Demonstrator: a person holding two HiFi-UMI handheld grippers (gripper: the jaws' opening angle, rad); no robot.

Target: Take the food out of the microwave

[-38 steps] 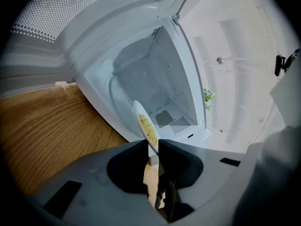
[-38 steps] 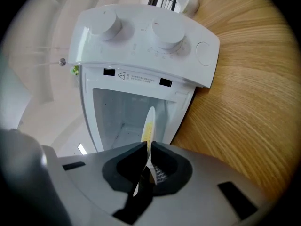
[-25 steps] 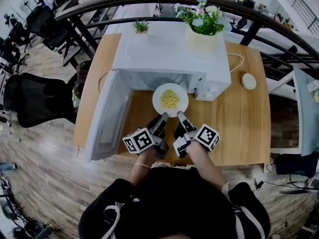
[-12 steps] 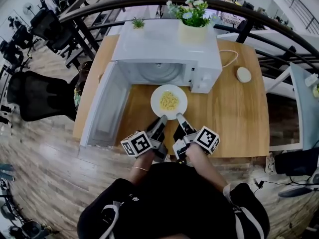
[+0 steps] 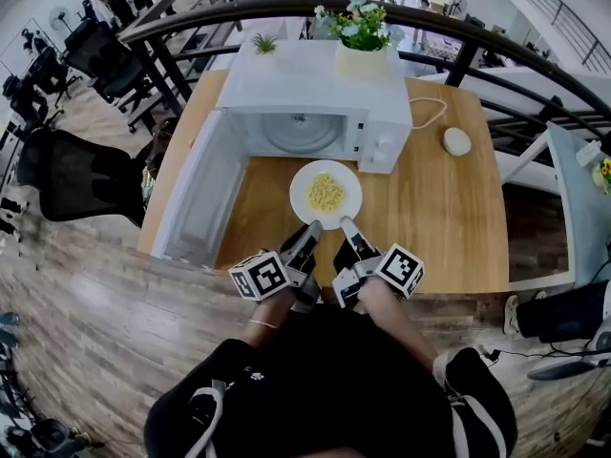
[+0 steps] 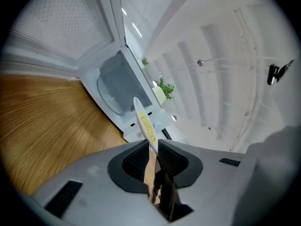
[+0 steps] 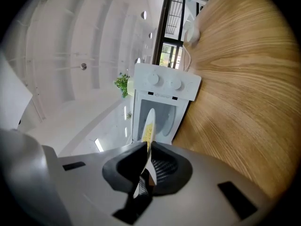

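Observation:
A white plate of yellow food (image 5: 326, 194) hangs over the wooden table (image 5: 439, 218), just in front of the white microwave (image 5: 315, 89). The microwave door (image 5: 196, 198) stands swung open to the left, and the cavity with its glass turntable (image 5: 304, 132) holds nothing. My left gripper (image 5: 311, 229) and right gripper (image 5: 346, 225) each pinch the plate's near rim, side by side. The left gripper view has the plate (image 6: 146, 124) edge-on between the shut jaws of the left gripper (image 6: 152, 149). The right gripper view likewise shows the plate (image 7: 149, 124) clamped in the right gripper (image 7: 147, 157).
A flower pot (image 5: 361, 41) and a small green plant (image 5: 262, 44) stand on top of the microwave. A round white object (image 5: 456, 141) and a white cable (image 5: 430, 113) lie at the table's right back. A black office chair (image 5: 72, 175) stands left of the table.
The plate has come out of the microwave's mouth toward me and now sits fully in front of it. Both grippers stay shut on its rim.

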